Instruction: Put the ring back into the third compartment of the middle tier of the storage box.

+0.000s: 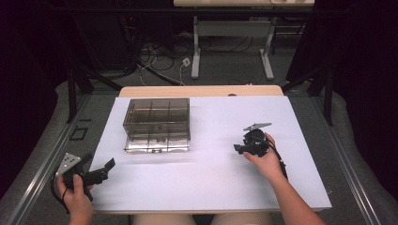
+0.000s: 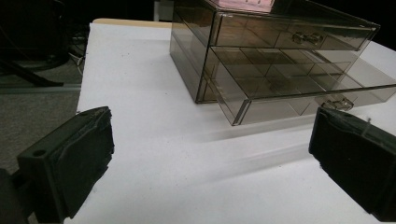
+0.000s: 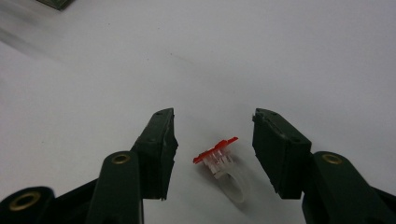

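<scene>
Right hand-held gripper (image 3: 212,154), toward the right edge of the table (image 1: 211,178), stands open around a small red-topped clear plastic ring (image 3: 219,161) with bare gaps either side, while the left hand-held gripper (image 1: 101,173) gapes empty at the near-left corner, well apart from the drawer box (image 1: 157,124).

Drawer cabinet (image 1: 157,124) on the table (image 1: 211,183), left of centre and toward the far side, lower drawer (image 2: 299,91) pulled out toward the near edge; left gripper (image 1: 101,172) at the near left corner, near of the cabinet; right gripper (image 1: 240,149) right of the cabinet, well apart; small ring (image 3: 223,163) on the table between its jaws, touching neither.
</scene>
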Demonstrator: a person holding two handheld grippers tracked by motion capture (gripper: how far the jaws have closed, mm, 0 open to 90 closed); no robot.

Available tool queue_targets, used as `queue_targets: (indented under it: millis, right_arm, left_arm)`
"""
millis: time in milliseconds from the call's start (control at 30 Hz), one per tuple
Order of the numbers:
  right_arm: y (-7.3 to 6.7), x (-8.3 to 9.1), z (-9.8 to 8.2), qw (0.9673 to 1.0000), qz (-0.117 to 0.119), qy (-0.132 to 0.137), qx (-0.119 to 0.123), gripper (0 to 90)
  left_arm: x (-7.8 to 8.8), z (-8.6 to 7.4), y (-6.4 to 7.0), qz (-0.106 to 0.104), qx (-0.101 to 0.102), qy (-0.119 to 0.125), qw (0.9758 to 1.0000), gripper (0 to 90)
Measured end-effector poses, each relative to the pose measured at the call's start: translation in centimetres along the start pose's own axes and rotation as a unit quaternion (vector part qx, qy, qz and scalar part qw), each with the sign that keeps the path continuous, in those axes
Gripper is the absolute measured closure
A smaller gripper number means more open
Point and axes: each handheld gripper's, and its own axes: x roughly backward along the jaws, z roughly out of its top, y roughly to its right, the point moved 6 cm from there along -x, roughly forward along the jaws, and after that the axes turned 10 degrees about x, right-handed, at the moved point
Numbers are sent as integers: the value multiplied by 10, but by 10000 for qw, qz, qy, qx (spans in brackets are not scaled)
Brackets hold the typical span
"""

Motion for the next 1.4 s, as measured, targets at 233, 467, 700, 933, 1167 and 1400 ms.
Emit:
queue_targets:
  millis: [233, 467, 700, 933, 1167, 1400]
  right_arm:
    - [-1, -3, -2, 9999, 65, -89, 5, 497]
    - [1, -5, -4, 9998, 46, -174, 9, 509]
    - [0, -7, -5, 9997, 78, -236, 36, 518]
    - [0, -9, -6, 9995, 66, -299, 57, 556]
    - [1, -10, -8, 9993, 83, -358, 100, 593]
    - [2, -10, -9, 9990, 69, -423, 101, 636]
  left_arm:
    - [0, 0, 0, 5, -15, -10, 10000, 4]
    - [1, 0, -1, 15, -3, -4, 10000, 4]
    - [0, 0, -1, 18, -1, -3, 10000, 4]
    - [0, 0, -1, 23, 1, 3, 10000, 4]
    - [0, 0, -1, 23, 1, 3, 10000, 4]
    - [0, 0, -1, 16, -3, -4, 10000, 4]
